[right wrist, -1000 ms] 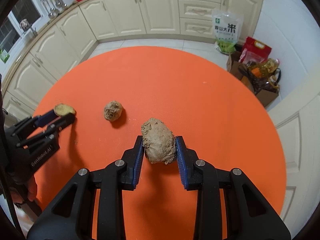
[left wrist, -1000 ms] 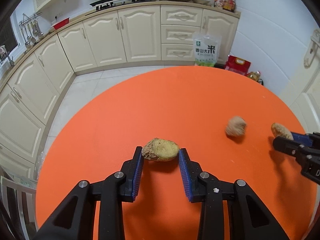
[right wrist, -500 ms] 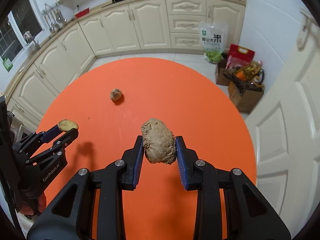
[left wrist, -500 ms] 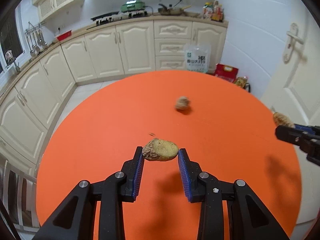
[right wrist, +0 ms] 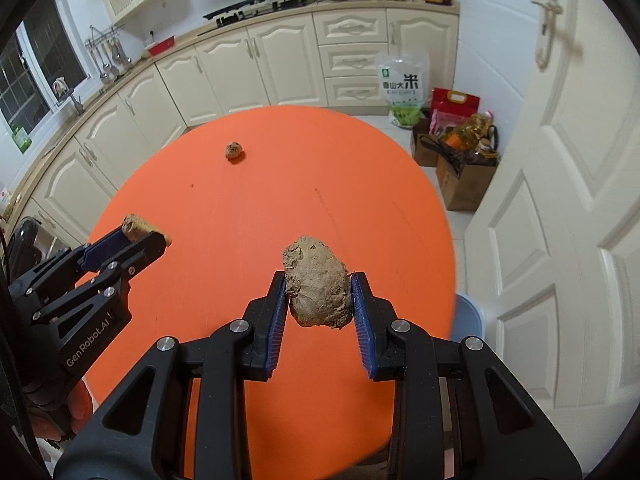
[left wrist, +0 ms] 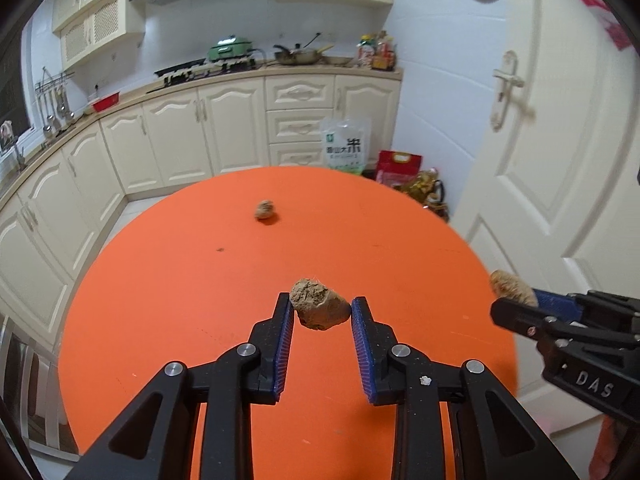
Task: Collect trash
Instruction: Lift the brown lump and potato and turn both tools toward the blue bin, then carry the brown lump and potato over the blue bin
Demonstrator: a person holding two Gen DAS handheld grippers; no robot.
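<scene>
Above the orange round table (left wrist: pixel 168 320), both grippers are carrying trash away from the surface. At 6 o'clock in the left wrist view, the left gripper (left wrist: pixel 322 314) is clamping a small brown lump (left wrist: pixel 318 309) between its blue pads; its jaws have just been closing a little further on that lump, which is now showing a rough broken face where its long side was turned toward the camera a second ago. At 12 o'clock on the table, a third brown piece (left wrist: pixel 265 209) is lying alone, well apart from both tools. It is appearing much farther off than in the earlier frame, when it lay near the grippers, and more of the kitchen wall and white door is coming into view, so both tools are being lifted and drawn back from the table. At 6 o'clock in the right wrist view, the right gripper (right wrist: pixel 319 296) is gripping a larger brown lump (right wrist: pixel 317 286) at a narrow, unchanged setting, and this lump is sitting in the pads just as before. At 4 o'clock past the table edge, a blue container rim (right wrist: pixel 469 312) is emerging, probably the bin. As a judgement, two pieces are secured and heading for disposal, while the third is remaining for a further pass.
</scene>
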